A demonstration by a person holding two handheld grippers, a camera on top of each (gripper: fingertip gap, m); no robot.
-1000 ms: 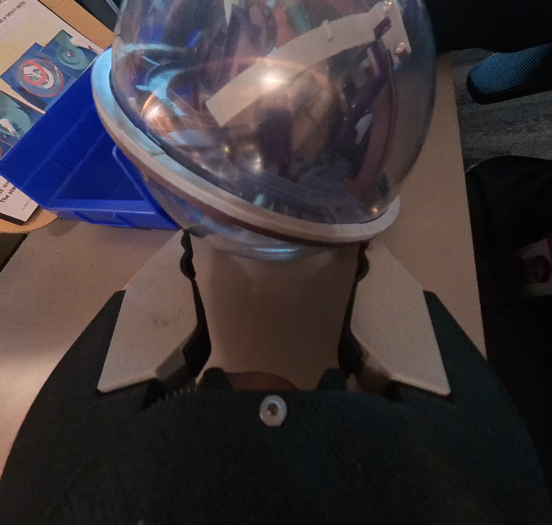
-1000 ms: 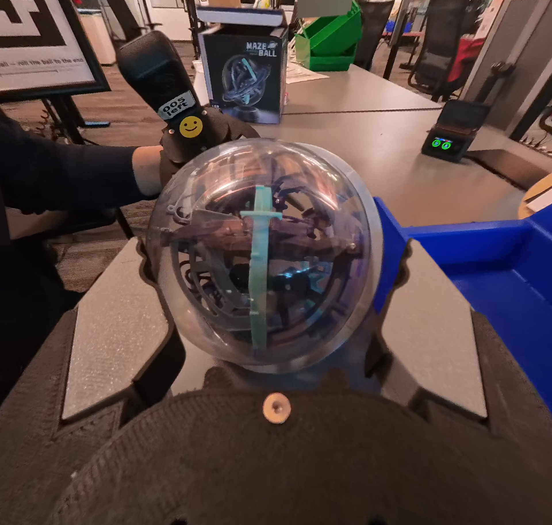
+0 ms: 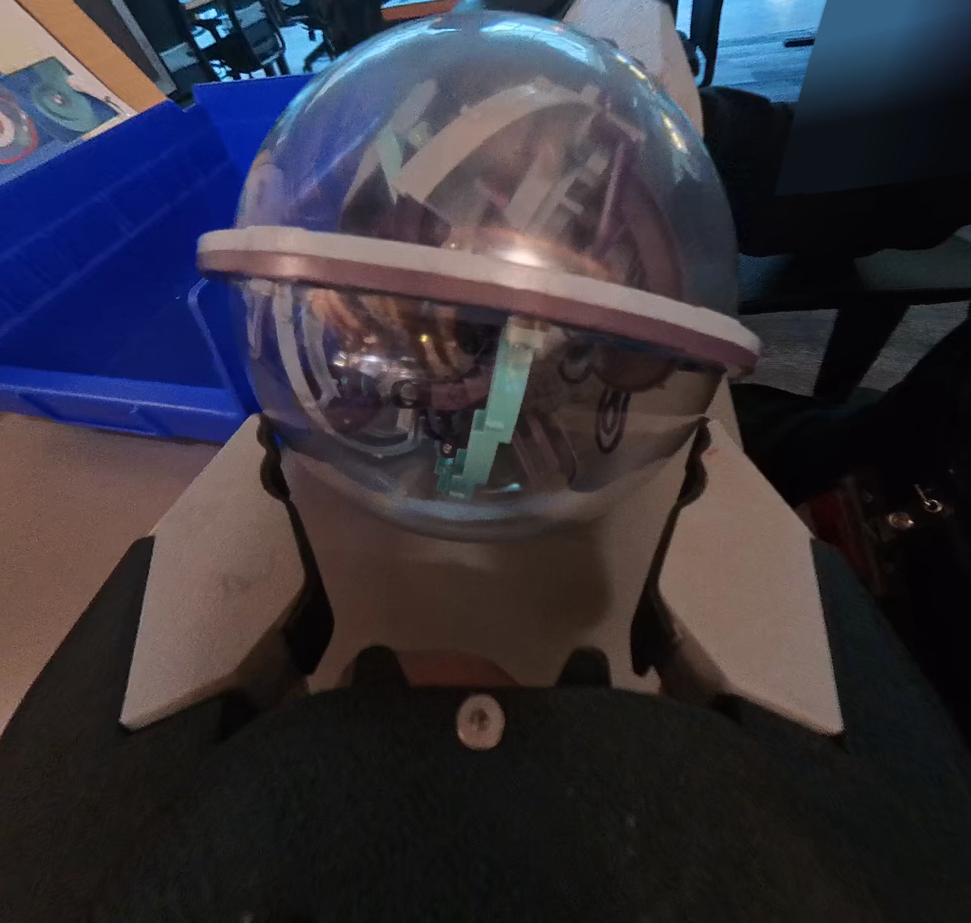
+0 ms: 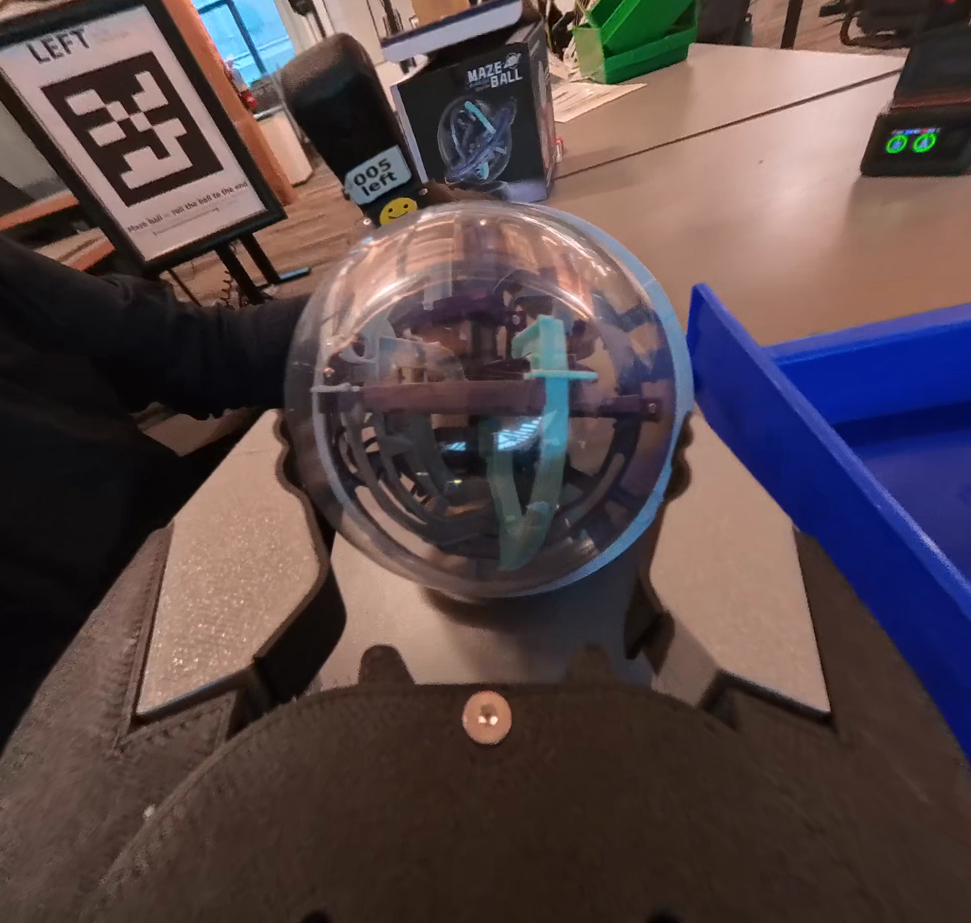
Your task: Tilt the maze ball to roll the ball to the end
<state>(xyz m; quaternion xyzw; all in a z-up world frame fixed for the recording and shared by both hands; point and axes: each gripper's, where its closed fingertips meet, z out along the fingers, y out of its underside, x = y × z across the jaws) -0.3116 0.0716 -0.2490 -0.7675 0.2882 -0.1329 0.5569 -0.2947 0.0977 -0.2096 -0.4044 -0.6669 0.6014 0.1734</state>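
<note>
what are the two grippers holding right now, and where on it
Both hold the clear maze ball: the right gripper and the left gripper each clamp its lower sides.

Maze ball point(image 4: 488, 399) between right tongs point(image 4: 486, 456)

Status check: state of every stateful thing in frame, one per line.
maze ball: sealed, seam band tilted, between both grippers' fingers.
left gripper: fingertips against the ball's sides.
right gripper: fingertips against the ball's sides.
blue bin: open-topped, on the table beside the ball.
maze ball box: standing, book on top.
black device: green lights on.
</note>
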